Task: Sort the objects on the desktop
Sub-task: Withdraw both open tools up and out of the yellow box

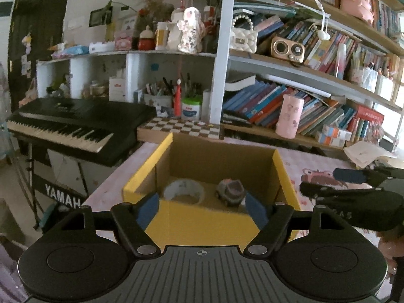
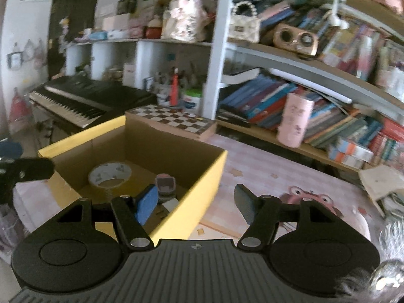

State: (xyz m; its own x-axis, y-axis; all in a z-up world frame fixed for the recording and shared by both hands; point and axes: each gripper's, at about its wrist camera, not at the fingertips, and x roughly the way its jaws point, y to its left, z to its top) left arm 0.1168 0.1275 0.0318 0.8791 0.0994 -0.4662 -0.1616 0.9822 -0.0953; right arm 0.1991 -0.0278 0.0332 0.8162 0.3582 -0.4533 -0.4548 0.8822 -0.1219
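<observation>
Both grippers open, empty: left gripper (image 1: 202, 208), right gripper (image 2: 195, 202). Yellow cardboard box (image 1: 202, 223) holds white tape roll (image 1: 183, 192), small grey toy car (image 1: 230, 192).

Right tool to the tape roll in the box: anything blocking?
Partly. The right tool is open and empty, straddling the yellow box near wall. The small toy sits just ahead of its left finger; the tape roll lies beyond, uncovered.
</observation>
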